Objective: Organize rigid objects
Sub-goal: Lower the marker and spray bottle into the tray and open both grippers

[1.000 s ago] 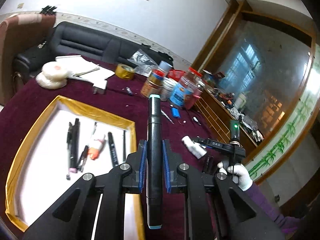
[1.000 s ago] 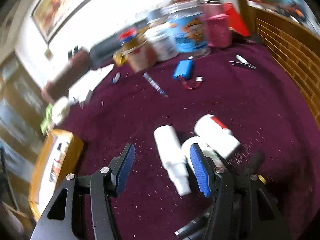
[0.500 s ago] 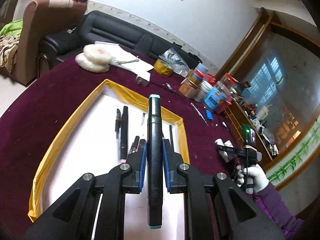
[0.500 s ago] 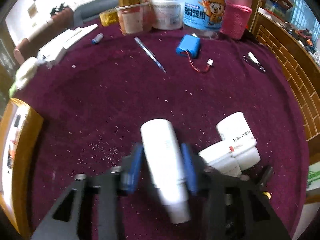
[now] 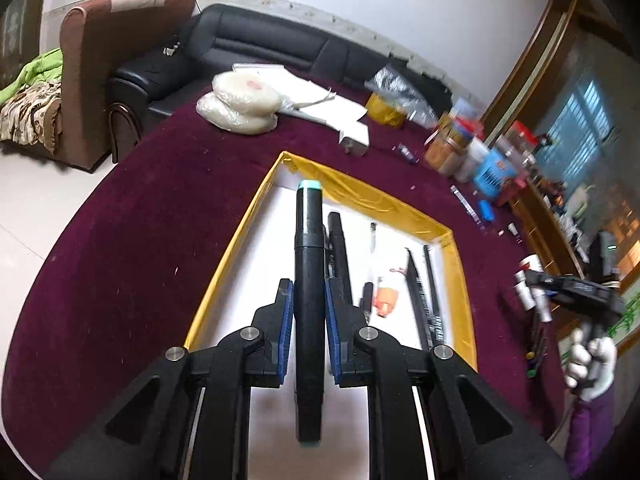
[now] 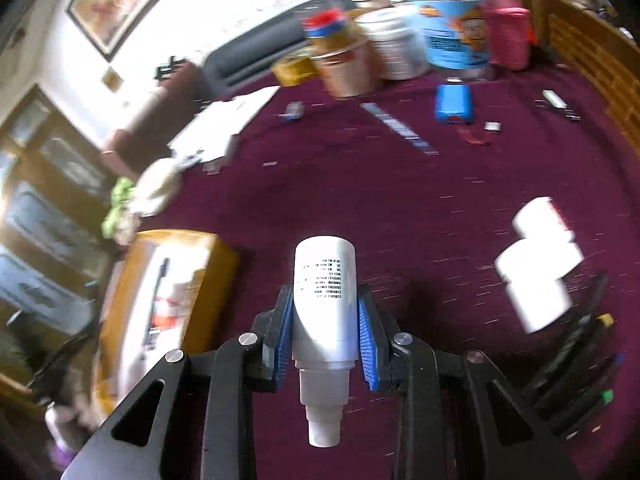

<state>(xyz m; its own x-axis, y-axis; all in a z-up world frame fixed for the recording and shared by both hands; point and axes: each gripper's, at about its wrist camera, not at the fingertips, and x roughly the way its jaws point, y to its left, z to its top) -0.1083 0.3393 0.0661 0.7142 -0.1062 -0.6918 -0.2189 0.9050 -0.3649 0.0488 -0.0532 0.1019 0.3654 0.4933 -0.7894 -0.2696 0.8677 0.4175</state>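
The left tool (image 5: 308, 320) is clamped on a black marker (image 5: 308, 288) with teal ends; the marker lies lengthwise between the blue pads (image 5: 286, 328). Its near end overhangs the tool body, and its far end points over the gold-rimmed tray (image 5: 256, 216). The marker and tool hide part of the tray's white floor. Several dark pens (image 5: 340, 248) and a small orange-and-white item (image 5: 386, 296), too blurred to identify, lie inside the tray.

The right tool (image 6: 325, 320) is clamped on a white bottle (image 6: 324, 300), nozzle toward the camera, printed label facing up. The bottle is raised above the maroon tabletop (image 6: 400, 200). In the left wrist view this tool shows only partly at the right edge, gripped by a white-gloved hand (image 5: 592, 360).

Two more white bottles (image 6: 540, 276) lie touching on the tabletop to the right, smeared by motion blur. Dark markers (image 6: 576, 360) with coloured tips lie near them, partly cut off by the tool arm. Jars and tubs (image 6: 400, 44) stand at the far edge, with a blue battery pack (image 6: 454, 98) in front of them. The tray (image 6: 160, 300) sits at left, overexposed.
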